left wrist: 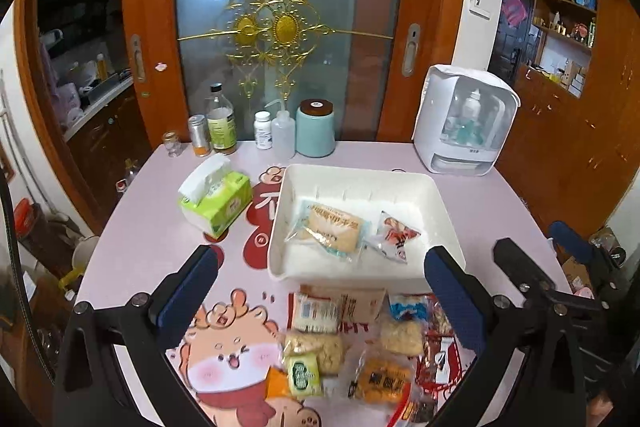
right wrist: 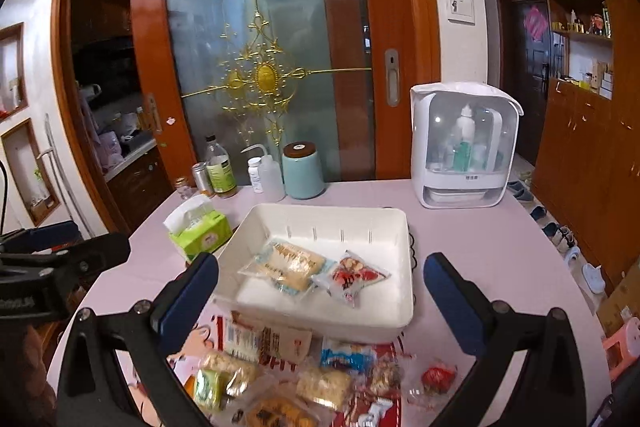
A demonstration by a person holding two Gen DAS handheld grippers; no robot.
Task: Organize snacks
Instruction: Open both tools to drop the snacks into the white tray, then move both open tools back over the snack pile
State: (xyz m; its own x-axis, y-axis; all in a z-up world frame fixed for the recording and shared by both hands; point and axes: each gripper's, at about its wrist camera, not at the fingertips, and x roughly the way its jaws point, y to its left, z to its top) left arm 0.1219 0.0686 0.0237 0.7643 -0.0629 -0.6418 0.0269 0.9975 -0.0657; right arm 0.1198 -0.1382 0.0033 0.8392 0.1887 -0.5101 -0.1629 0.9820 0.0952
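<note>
A white plastic bin [left wrist: 282, 227] [right wrist: 402, 267] sits mid-table and holds a clear pack of pale biscuits [left wrist: 332, 229] [right wrist: 290, 265] and a small red-and-white packet [left wrist: 394, 235] [right wrist: 352, 277]. In front of the bin lies a pile of several loose snack packets [left wrist: 352, 343] [right wrist: 296, 375]. My left gripper [left wrist: 320, 287] hovers open above that pile, nothing between its fingers. My right gripper [right wrist: 320, 291] is also open and empty, over the bin's near rim. The right gripper shows at the right edge of the left wrist view [left wrist: 536, 267]. The left gripper shows at the left edge of the right wrist view [right wrist: 68, 255].
A green tissue pack [left wrist: 216, 199] [right wrist: 200, 231] lies left of the bin. Bottles and jars [left wrist: 220, 125] and a teal canister [left wrist: 316, 129] [right wrist: 302, 171] line the table's far edge. A white appliance [left wrist: 466, 123] [right wrist: 464, 147] stands at the far right. A glass sliding door is behind.
</note>
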